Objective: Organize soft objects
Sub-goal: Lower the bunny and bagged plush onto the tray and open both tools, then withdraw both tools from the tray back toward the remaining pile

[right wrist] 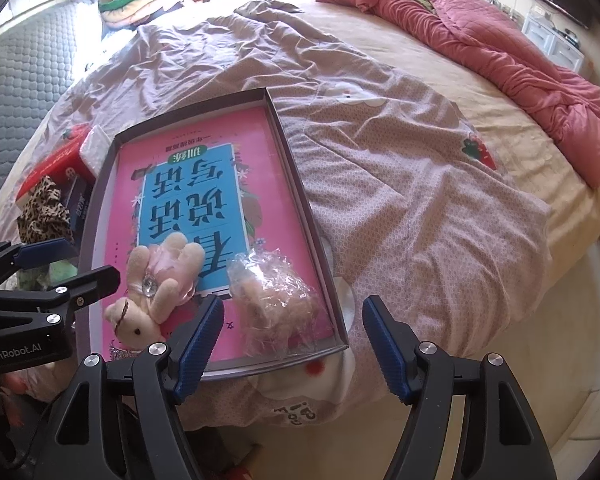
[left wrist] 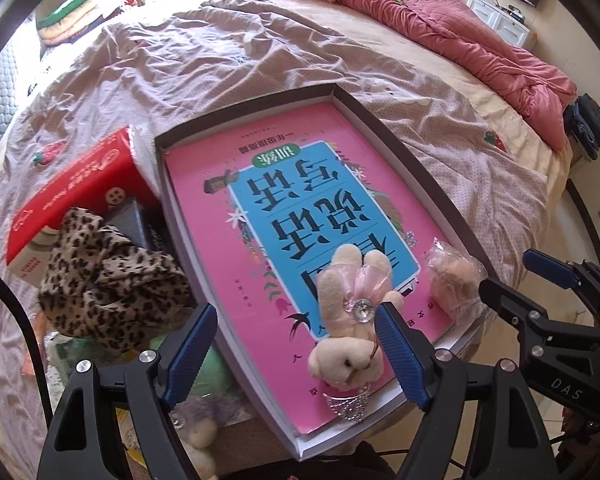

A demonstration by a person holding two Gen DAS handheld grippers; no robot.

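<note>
A shallow box tray (left wrist: 384, 128) (right wrist: 300, 184) lies on the bed with a pink book (left wrist: 228, 184) (right wrist: 188, 160) in it. A cream plush bunny (left wrist: 350, 320) (right wrist: 156, 292) with a pink bow lies on the book's near end. A second plush in a clear plastic bag (left wrist: 454, 280) (right wrist: 276, 300) lies to its right. My left gripper (left wrist: 296, 356) is open and empty, its right finger beside the bunny. My right gripper (right wrist: 292, 344) is open and empty, just in front of the tray's near right corner.
A leopard-print cloth (left wrist: 108, 284) (right wrist: 44, 208), a red box (left wrist: 72, 192) (right wrist: 56, 164) and more small plush toys (left wrist: 200, 440) lie left of the tray. A rumpled pink quilt (left wrist: 460, 32) (right wrist: 500, 40) lies at the far right of the bed. Folded clothes (left wrist: 80, 8) are stacked at the back left.
</note>
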